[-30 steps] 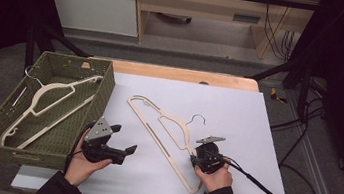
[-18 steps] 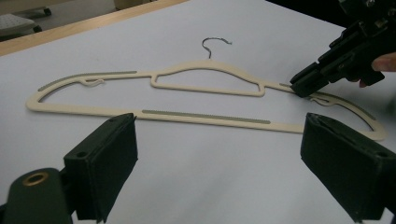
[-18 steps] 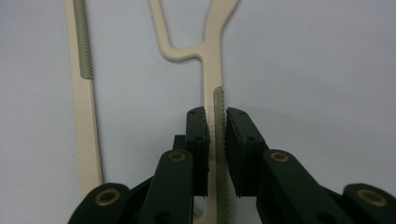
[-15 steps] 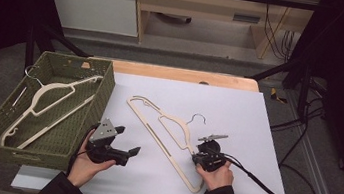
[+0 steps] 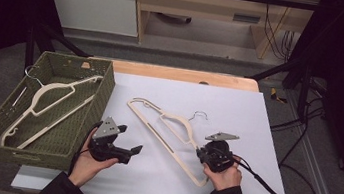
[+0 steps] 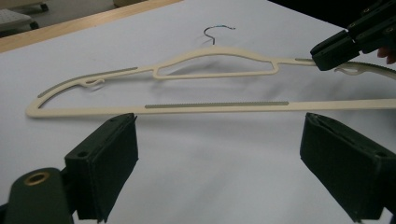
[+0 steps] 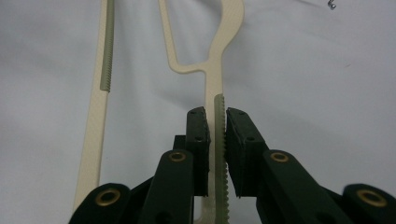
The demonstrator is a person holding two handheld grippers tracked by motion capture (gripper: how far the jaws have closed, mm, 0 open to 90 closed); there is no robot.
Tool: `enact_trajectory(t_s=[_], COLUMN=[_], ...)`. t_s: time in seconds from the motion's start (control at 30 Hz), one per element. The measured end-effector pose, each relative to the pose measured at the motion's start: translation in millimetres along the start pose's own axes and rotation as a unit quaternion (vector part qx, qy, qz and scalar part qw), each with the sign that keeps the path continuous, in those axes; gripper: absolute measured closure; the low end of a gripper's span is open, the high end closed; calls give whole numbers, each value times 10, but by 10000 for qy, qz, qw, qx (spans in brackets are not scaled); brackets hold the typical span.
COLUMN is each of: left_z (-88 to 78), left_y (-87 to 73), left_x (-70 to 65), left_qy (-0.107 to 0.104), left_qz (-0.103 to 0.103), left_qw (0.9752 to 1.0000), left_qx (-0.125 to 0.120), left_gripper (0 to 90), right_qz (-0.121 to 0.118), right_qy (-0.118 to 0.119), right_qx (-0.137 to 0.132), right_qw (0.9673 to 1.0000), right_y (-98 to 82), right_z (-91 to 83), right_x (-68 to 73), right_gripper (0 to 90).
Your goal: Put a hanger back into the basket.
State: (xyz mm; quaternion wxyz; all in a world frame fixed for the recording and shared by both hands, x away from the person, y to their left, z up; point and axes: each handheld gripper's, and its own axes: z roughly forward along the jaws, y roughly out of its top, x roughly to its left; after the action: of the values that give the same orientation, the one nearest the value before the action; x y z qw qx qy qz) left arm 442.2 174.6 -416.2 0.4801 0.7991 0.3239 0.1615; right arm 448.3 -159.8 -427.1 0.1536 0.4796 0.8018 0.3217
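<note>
Right gripper (image 5: 203, 154): clenched on the cream hanger (image 5: 171, 127), its jaws having just been closing onto one shoulder arm; in the right gripper view the two pads (image 7: 200, 135) pressed the ribbed grey strip of that arm from both sides.
Right hand (image 5: 223, 174): wrapped round the gripper body near the front edge of the worktop, right of its middle, with the cable trailing off toward the right edge.
Left gripper (image 5: 131, 142): released, jaws standing wide apart with nothing between them; in the left gripper view the hanger lay just beyond its pads (image 6: 107, 158), not touching them.
Left hand (image 5: 91, 159): held the gripper near the front left corner of the white worktop (image 5: 238, 111), just beside the basket.
Cream hanger: lay slantwise across the middle of the worktop, one end toward the back left, the other toward the front edge by the right hand; its wire hook (image 5: 199, 115) pointed toward the back right.
Basket (image 5: 81, 138): green woven, standing along the left edge of the worktop.
Second hanger (image 5: 46, 98): cream as well, lying slantwise inside the basket, well apart from both grippers.
</note>
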Motion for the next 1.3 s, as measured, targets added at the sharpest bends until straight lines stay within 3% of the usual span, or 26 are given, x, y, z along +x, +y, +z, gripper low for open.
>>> enact_trajectory(t_s=[0.33, 0.53, 0.63, 1.0, 1.3], left_z=[375, 612, 817, 1265, 1481], left_y=[292, 449, 546, 638, 670], left_x=[-22, 8, 65, 234, 290], left_qy=[-163, -102, -47, -51, -157], left_qz=[-28, -4, 93, 289, 481], left_qw=[9997, 9995, 9987, 9949, 9914], left_qx=[152, 290, 504, 962, 1204], left_gripper=[126, 133, 133, 144, 151], right_qz=[-130, -151, -188, -173, -188], right_qy=[37, 30, 5, 11, 28], right_qx=[-95, -79, -87, -129, -136], right_qw=[9999, 9999, 9998, 9998, 9997], right_y=[23, 13, 10, 8, 3], right_z=[-112, -109, -122, -177, -190], right_x=[11, 23, 20, 13, 15], right_gripper=[800, 800, 800, 800, 800])
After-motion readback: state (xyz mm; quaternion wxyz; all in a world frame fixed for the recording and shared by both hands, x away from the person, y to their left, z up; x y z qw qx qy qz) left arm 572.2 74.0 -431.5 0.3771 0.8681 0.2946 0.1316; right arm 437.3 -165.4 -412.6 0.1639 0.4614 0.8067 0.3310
